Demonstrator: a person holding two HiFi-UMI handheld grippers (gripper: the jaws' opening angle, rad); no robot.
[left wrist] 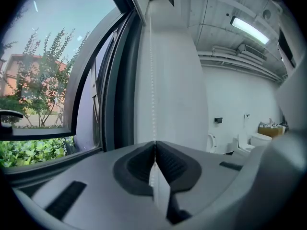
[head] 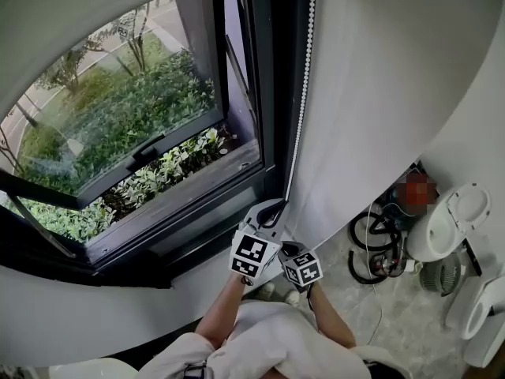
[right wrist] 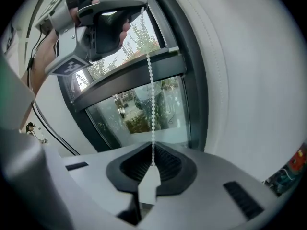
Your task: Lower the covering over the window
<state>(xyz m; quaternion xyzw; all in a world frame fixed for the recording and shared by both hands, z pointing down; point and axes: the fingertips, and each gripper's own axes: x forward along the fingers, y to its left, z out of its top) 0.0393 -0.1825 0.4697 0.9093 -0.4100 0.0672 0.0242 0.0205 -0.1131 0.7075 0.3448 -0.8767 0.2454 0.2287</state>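
A white beaded pull chain (head: 302, 93) is hanging down the right side of a dark-framed window (head: 272, 125), between the frame and a pale fabric panel (head: 371, 93) that is falling just beside it. The left hand-held gripper (head: 276, 210) is pinching this chain near the sill. In its own view the jaws are sitting together with the chain (left wrist: 152, 80) running straight up out of the tip of the left hand-held gripper (left wrist: 154, 145). The right hand-held gripper (head: 290, 249) is sitting just below and beside it. Its view is showing the jaws narrowed onto the same chain (right wrist: 151, 90), which is entering the right hand-held gripper (right wrist: 153, 150) from above, with the left hand-held gripper (right wrist: 139, 6) clamping further up the strand.

The covering itself is not showing clearly. The glass is looking uncovered across the head view, so the lowering is probably at an early stage.

The chain is likely behaving as a light, limp strand. It is going taut only under pull, and the small round beads are giving the pads something to catch on. They are probably slippery if gripped loosely. Taking it squarely across the beads, at mid-pad, is looking safest. The pull should be running along the line of the chain, not sideways. A hard jerk is risking a snapped link or a strained mechanism, so short hand-over-hand draws are seeming the better way.
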